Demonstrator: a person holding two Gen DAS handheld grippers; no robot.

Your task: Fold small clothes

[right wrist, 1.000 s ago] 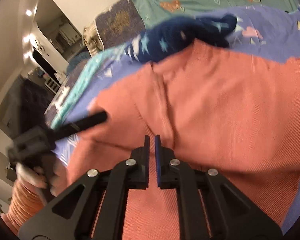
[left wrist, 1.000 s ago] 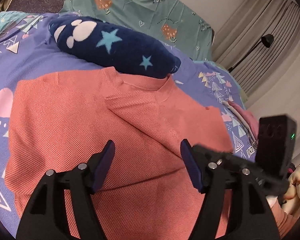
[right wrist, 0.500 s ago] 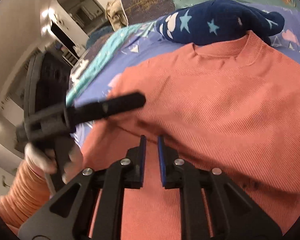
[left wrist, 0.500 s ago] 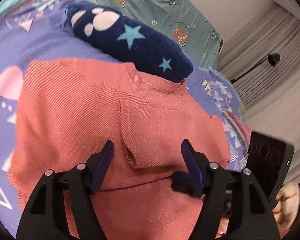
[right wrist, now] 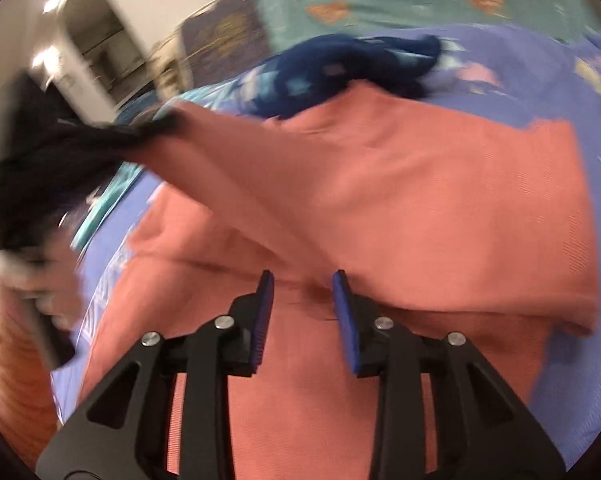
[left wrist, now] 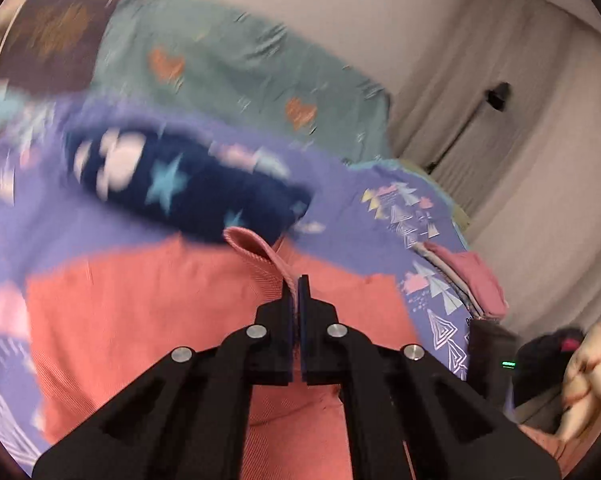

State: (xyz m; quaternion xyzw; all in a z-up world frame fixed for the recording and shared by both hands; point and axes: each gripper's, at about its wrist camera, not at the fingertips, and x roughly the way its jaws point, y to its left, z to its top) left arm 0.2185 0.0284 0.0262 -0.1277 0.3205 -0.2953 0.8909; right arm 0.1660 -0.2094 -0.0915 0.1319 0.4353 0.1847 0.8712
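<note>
A coral knit sweater (left wrist: 140, 312) lies spread on the bed. My left gripper (left wrist: 299, 280) is shut on a fold of its fabric, which loops up out of the jaws. In the right wrist view the left gripper (right wrist: 156, 130) is a blur at the left and holds that part of the sweater (right wrist: 420, 200) lifted off the bed. My right gripper (right wrist: 302, 284) hovers low over the sweater's lower body. Its jaws are opening, the pads stand apart, and they press on nothing.
A navy fleece garment with stars (left wrist: 188, 188) lies just beyond the sweater's collar. Folded pink clothes (left wrist: 472, 280) sit at the right of the purple bedspread (left wrist: 360, 184). A teal blanket (left wrist: 228, 68), curtains and a lamp stand behind. A person's hand (left wrist: 588, 380) is at the right edge.
The left gripper's jaws have closed on the sweater's fabric and risen with it. The right gripper's jaws have parted from nearly shut. Both views are now motion-blurred.
</note>
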